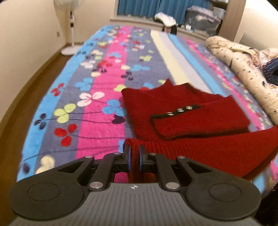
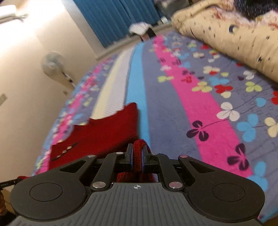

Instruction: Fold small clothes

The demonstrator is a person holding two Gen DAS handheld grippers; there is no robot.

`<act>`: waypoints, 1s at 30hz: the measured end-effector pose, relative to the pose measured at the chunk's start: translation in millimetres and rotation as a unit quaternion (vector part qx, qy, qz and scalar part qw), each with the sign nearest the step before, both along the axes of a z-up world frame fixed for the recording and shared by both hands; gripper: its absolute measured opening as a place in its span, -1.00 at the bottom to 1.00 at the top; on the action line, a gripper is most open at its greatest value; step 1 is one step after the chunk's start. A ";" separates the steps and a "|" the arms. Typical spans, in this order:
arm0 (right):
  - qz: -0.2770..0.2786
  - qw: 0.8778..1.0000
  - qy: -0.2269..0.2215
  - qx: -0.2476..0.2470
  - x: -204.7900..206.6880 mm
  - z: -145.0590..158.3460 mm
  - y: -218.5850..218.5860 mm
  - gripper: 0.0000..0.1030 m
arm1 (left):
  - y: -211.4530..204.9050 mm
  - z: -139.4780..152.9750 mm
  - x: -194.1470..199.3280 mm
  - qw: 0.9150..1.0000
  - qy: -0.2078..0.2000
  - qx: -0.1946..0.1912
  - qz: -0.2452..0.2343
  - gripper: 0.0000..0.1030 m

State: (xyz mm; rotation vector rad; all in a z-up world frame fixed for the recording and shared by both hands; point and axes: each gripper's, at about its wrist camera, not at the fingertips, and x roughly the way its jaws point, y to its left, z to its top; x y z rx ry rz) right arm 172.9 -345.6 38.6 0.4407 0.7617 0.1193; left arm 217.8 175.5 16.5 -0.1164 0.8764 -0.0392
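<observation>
A dark red knitted sweater (image 1: 173, 111) lies on the striped flowered blanket (image 1: 97, 107). One sleeve is folded across its body, the black-trimmed cuff with silver buttons (image 1: 179, 110) facing up. My left gripper (image 1: 134, 149) is shut on the sweater's near edge at its left corner, the ribbed knit pinched between the blue pads. In the right wrist view the same sweater (image 2: 104, 128) stretches away to the left. My right gripper (image 2: 137, 147) is shut on a bunched fold of its red knit edge. The hem between the two grippers is lifted off the blanket.
A rolled cream quilt (image 1: 243, 73) lies along the bed's right side (image 2: 225, 34). A standing fan (image 1: 69, 26) is by the left wall. Blue curtains (image 1: 139, 7) and storage boxes (image 1: 203, 19) stand behind the bed. The bed's left edge drops to a wooden floor (image 1: 26, 90).
</observation>
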 end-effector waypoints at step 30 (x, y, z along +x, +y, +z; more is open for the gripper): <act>0.018 0.988 0.050 -0.142 47.3 -66.6 -28.5 -0.55 | 43.8 -37.1 5.5 0.995 0.027 0.048 -0.083 0.00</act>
